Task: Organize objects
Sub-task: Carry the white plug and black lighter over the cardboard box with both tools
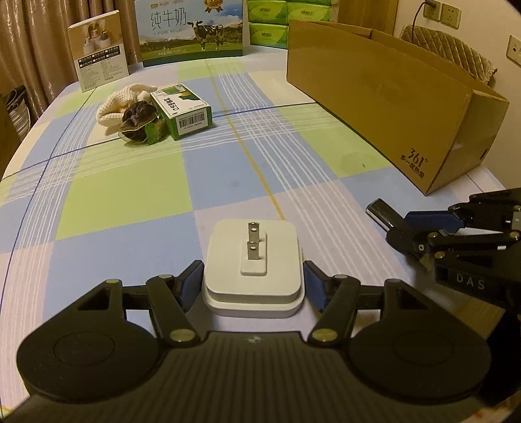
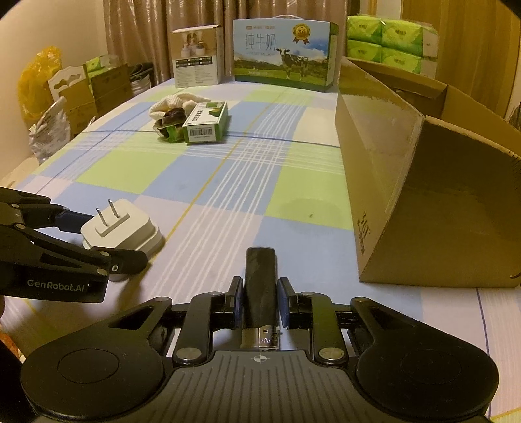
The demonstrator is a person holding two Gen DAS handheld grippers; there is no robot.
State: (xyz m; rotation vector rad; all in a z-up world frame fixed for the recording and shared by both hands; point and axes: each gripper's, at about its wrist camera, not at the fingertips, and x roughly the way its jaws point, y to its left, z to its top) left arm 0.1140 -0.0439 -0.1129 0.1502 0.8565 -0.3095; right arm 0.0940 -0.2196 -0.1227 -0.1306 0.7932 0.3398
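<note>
A white plug charger, prongs up, sits on the checked tablecloth between the blue pads of my left gripper, which press its two sides. From the right wrist view the same charger shows in the left gripper at the left edge. My right gripper is shut on a black lighter, metal head toward the camera. The lighter pokes out of the right gripper low over the cloth, right of the charger.
A large open cardboard box stands on the right side of the table. Far left of centre lie a small green box, a white knitted cloth and a dark scrunchie. A milk carton stands at the back.
</note>
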